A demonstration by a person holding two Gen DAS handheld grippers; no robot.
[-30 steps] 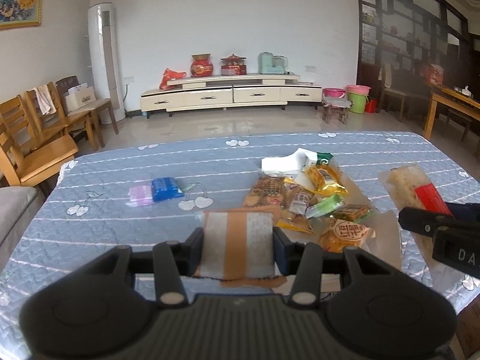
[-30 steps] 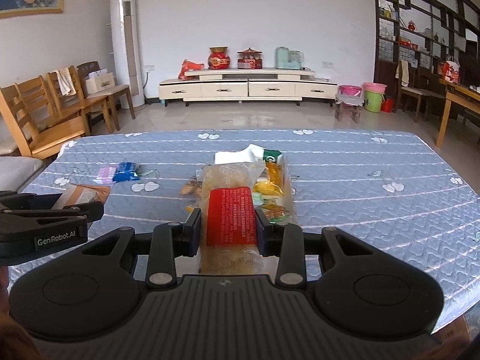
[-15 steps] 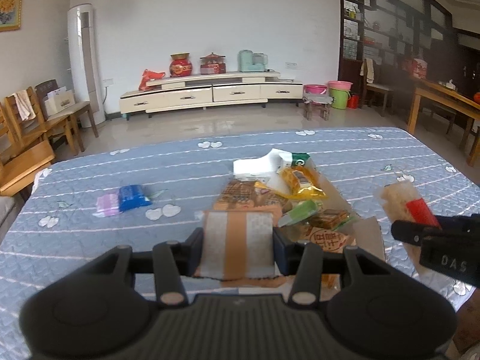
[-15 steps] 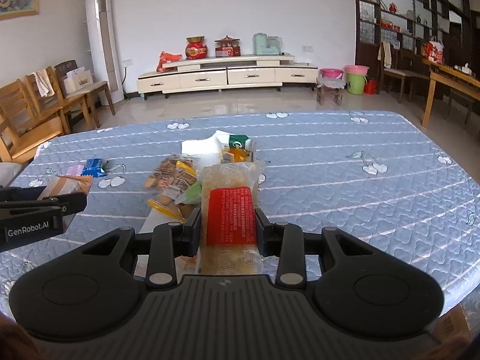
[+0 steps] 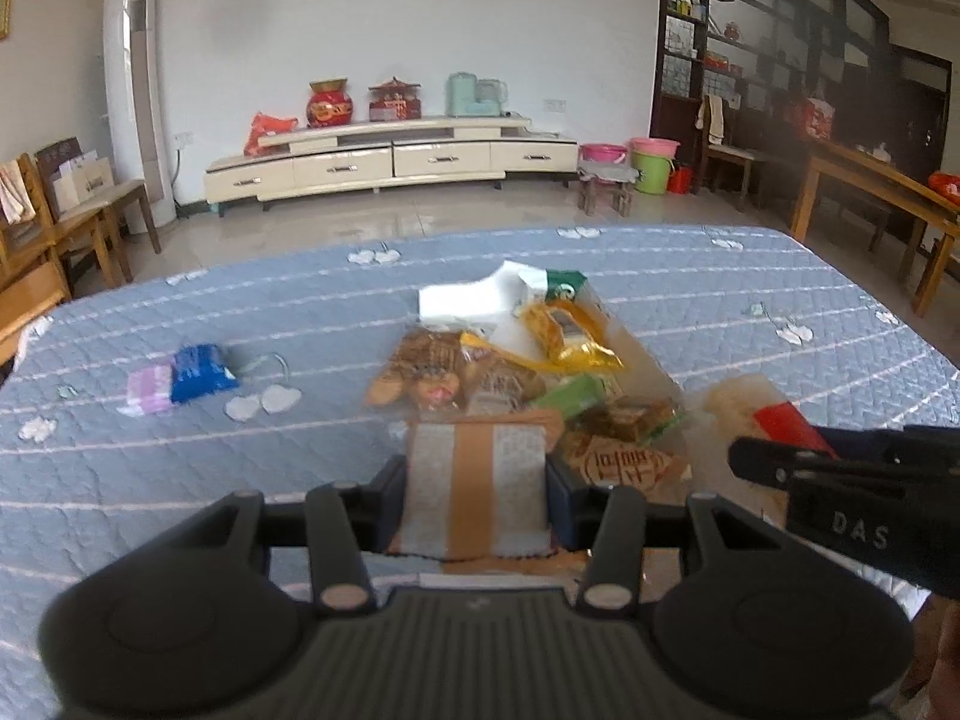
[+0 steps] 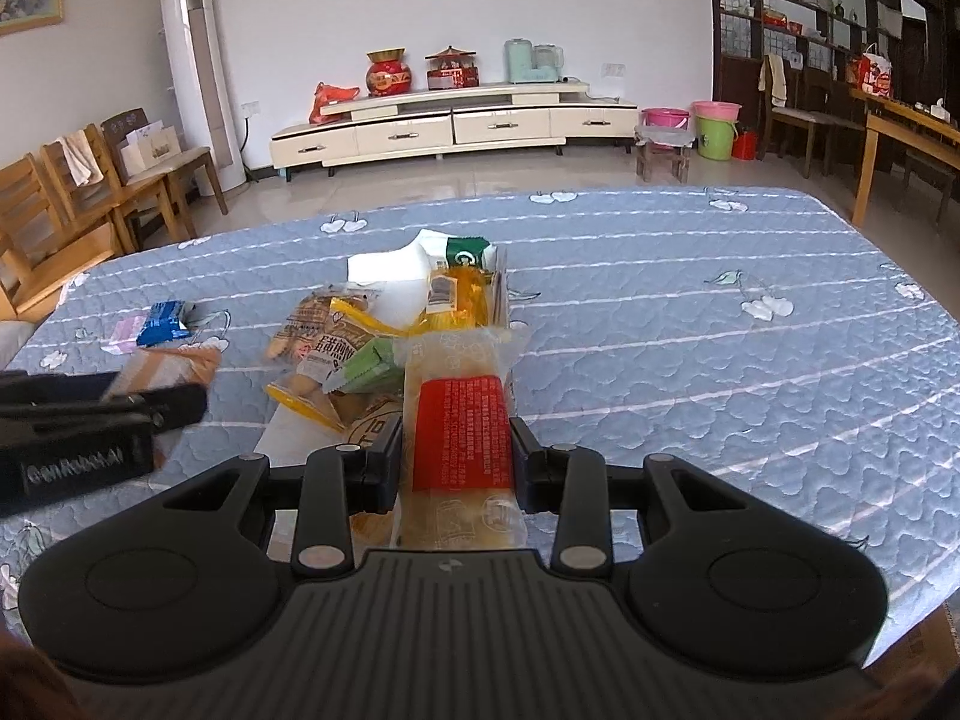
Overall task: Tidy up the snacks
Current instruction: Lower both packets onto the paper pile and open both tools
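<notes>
My left gripper (image 5: 477,495) is shut on a brown-and-grey striped snack packet (image 5: 477,489), held just above the blue quilted table (image 5: 180,468). My right gripper (image 6: 457,459) is shut on a clear packet with a red label (image 6: 462,432); it shows at the right of the left wrist view as well, the packet (image 5: 774,420) sticking out past the gripper. A heap of snack packets (image 5: 528,366) lies on a white sheet in the table's middle, just beyond both grippers. The left gripper (image 6: 174,405) with its packet (image 6: 171,369) shows at the left of the right wrist view.
A blue packet (image 5: 201,369) and a pink packet (image 5: 150,387) lie apart on the left of the table. Wooden chairs (image 6: 66,204) stand off the table's left side. A low TV cabinet (image 5: 384,162) and buckets (image 6: 714,129) stand far behind.
Both grippers have moved forward and sunk toward the table, each keeping its packet. The snack heap now looks nearer and the views have swung a little to the right.
</notes>
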